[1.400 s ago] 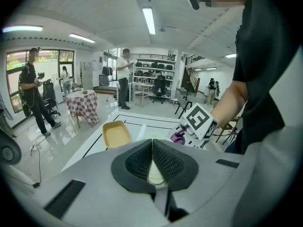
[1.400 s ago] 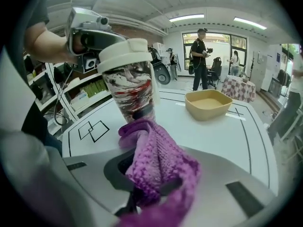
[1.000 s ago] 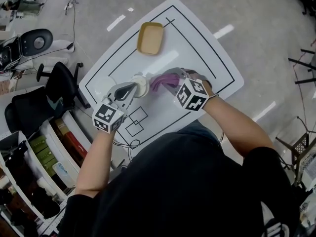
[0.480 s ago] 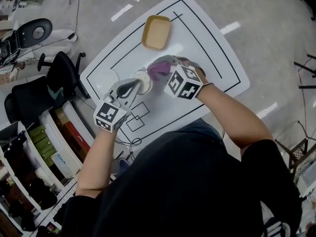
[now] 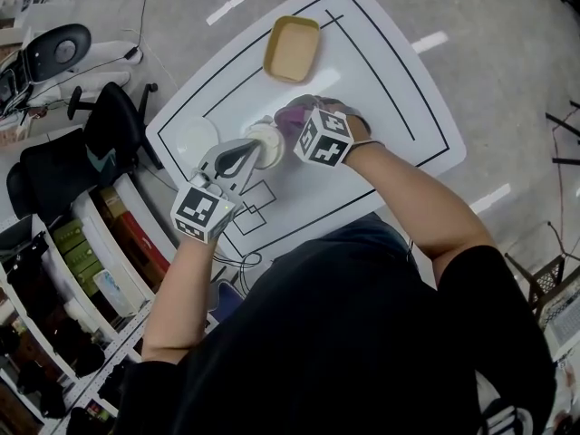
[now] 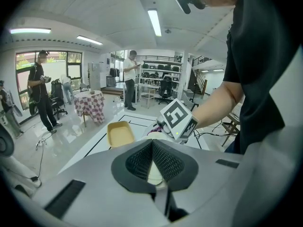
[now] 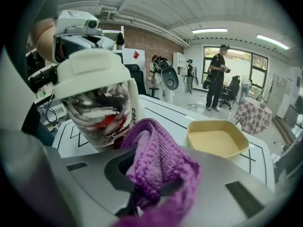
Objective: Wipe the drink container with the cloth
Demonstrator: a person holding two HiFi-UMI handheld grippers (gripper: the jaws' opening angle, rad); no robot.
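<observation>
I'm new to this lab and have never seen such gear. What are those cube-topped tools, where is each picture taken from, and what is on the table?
There is no robot here. A person holds a two-jaw gripper in each hand, and the patterned cubes are parts of them. The head view looks down from a camera on the person's head. The two gripper views come from cameras riding on the grippers.

A shallow yellow tray lies on the white table with black lines. A clear drink container with a cream lid is upright between the grippers.

The right gripper pinches a purple knitted cloth beside the container. The left gripper, jaws closed, sits at the lid. I cannot tell whether it pinches part of it.
</observation>
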